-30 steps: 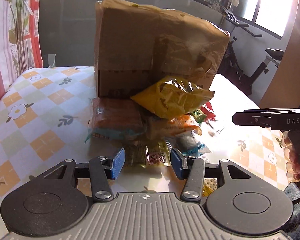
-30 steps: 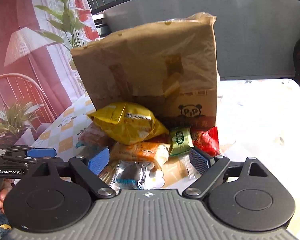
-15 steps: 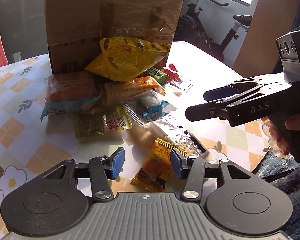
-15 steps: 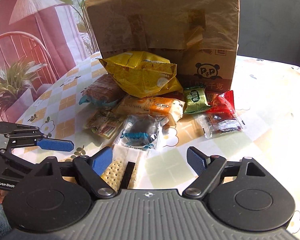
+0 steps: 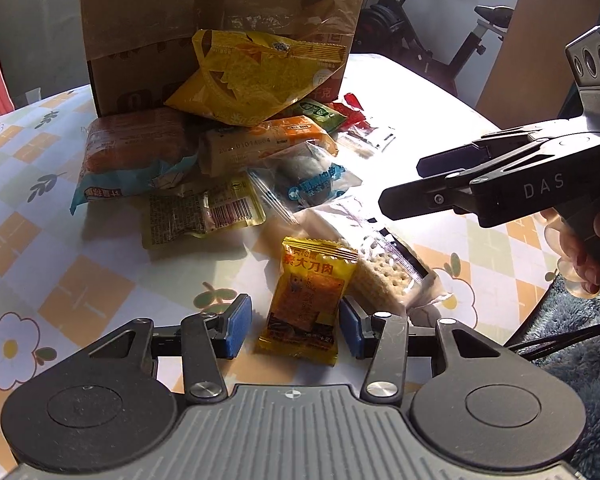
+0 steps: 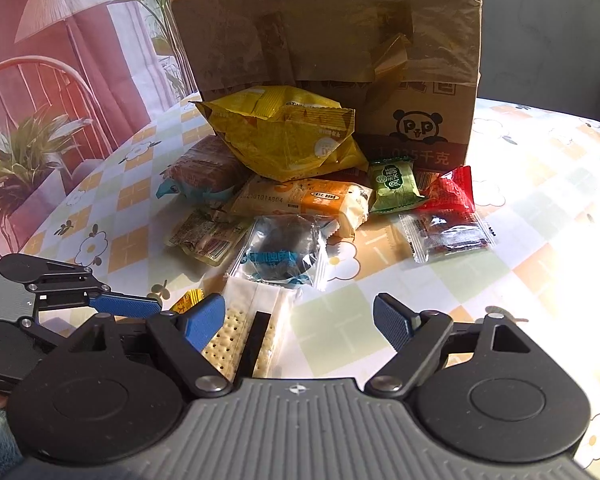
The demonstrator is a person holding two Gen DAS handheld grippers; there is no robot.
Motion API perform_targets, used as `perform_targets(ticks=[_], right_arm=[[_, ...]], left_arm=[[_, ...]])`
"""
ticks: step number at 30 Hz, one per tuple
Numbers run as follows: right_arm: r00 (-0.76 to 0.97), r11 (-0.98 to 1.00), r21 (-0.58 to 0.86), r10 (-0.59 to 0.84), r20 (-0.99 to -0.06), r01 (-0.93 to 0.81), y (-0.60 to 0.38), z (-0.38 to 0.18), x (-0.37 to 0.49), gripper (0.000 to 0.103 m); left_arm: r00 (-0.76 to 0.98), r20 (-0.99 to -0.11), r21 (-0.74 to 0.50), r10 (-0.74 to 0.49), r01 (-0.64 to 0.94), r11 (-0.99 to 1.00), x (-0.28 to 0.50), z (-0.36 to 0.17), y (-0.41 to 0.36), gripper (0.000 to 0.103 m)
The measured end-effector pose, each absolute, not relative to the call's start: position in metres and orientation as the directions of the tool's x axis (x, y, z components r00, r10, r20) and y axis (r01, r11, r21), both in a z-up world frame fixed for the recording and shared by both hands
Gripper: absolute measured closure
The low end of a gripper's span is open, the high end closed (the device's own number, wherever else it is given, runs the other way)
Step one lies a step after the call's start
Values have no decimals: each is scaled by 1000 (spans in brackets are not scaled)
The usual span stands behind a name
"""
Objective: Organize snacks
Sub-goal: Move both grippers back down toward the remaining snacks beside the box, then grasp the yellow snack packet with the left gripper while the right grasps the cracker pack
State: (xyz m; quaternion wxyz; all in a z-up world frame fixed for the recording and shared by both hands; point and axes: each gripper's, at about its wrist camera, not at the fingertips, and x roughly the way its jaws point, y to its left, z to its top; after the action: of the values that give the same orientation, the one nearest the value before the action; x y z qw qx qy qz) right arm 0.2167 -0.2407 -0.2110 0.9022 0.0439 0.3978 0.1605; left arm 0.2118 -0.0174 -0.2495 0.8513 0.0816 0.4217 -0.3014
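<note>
I take the cardboard box (image 6: 332,52) as my landmark; it stands upright at the far side of the worktop (image 6: 540,208), and I read it as the place the snacks are meant to end up, since everything is heaped against its front face.

Leaning on that face is the big yellow chip bag (image 6: 288,136), propped by the packets beneath it. Left of it, at the box's foot, lies the brown bread pack (image 5: 132,148). Under the chip bag, one step nearer to me than the box, sits the orange-and-white bar (image 6: 304,200), then the clear pack with a dark cake (image 6: 280,252) nearer again. The cracker sleeve (image 5: 380,276) lies nearest of the long items, well out from the box, toward my right tool.

The small yellow jerky packet (image 5: 304,304) is farthest from the box of all, lying flat and loose, which is why I'd judge it the easy first pick.

My left gripper (image 5: 296,326) has its fingers partly spread and has just been narrowing them; the jerky packet lies between them, the right pad about at its edge, the left pad clear, so nothing is gripped yet. My right gripper (image 6: 300,324) has its fingers spread wide, empty, with the cracker sleeve just inside its left finger.
</note>
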Motion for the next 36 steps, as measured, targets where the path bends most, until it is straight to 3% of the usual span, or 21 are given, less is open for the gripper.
perform_targets(ticks=[8, 22, 26, 36], right_arm=[[598, 934, 200, 345, -723, -297, -231, -217, 218, 27], [525, 909, 183, 370, -766, -374, -206, -234, 226, 28], [533, 915, 185, 363, -764, -359, -212, -233, 225, 38], [554, 933, 136, 311, -772, -334, -213, -232, 222, 40]], left_arm=[[516, -757, -100, -402, 516, 850, 216, -249, -10, 64], [579, -756, -64, -304, 397, 916, 220, -248, 2, 64], [585, -755, -42, -296, 406, 913, 222, -249, -3, 64], [580, -746, -86, -325, 400, 912, 222, -249, 0, 69]])
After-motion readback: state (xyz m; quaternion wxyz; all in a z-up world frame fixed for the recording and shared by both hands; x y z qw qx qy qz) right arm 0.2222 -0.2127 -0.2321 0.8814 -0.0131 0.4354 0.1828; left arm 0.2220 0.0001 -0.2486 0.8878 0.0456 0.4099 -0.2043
